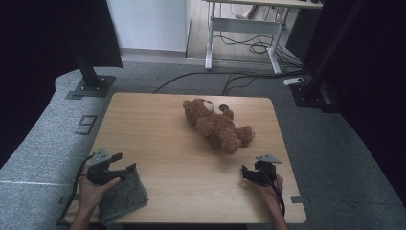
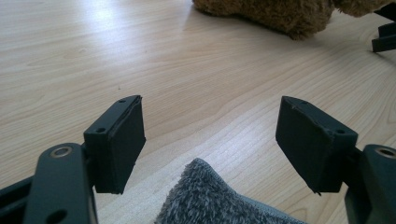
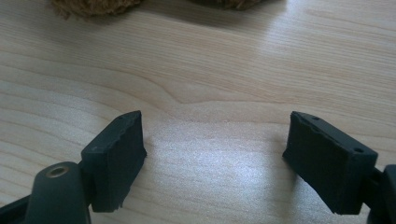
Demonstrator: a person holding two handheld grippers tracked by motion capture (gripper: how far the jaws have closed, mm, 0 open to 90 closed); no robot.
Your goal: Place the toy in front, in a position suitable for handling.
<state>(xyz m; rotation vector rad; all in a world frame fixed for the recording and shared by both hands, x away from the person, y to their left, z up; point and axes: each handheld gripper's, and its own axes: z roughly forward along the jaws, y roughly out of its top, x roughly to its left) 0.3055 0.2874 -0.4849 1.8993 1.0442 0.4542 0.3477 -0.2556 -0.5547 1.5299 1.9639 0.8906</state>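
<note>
A brown teddy bear [image 1: 216, 124] lies on the wooden table [image 1: 158, 134], toward its far right. At the near left corner a grey cloth [image 1: 123, 195] rests flat. My left gripper [image 1: 125, 163] hovers over the cloth's far edge, held by a hand, with its jaws open. In the left gripper view a corner of the grey cloth [image 2: 215, 200] sits below and between the pads, and the bear [image 2: 275, 14] shows at the top. My right gripper [image 1: 245, 173] is low at the near right, open, with bare wood between its pads [image 3: 116, 158]. Bear fur [image 3: 93, 7] edges that view's top.
Black stand bases [image 1: 91, 86] sit on the grey floor beyond the table's far left and far right [image 1: 311, 93]. Cables [image 1: 230, 79] run across the floor behind the table. A white desk frame [image 1: 244, 28] stands farther back.
</note>
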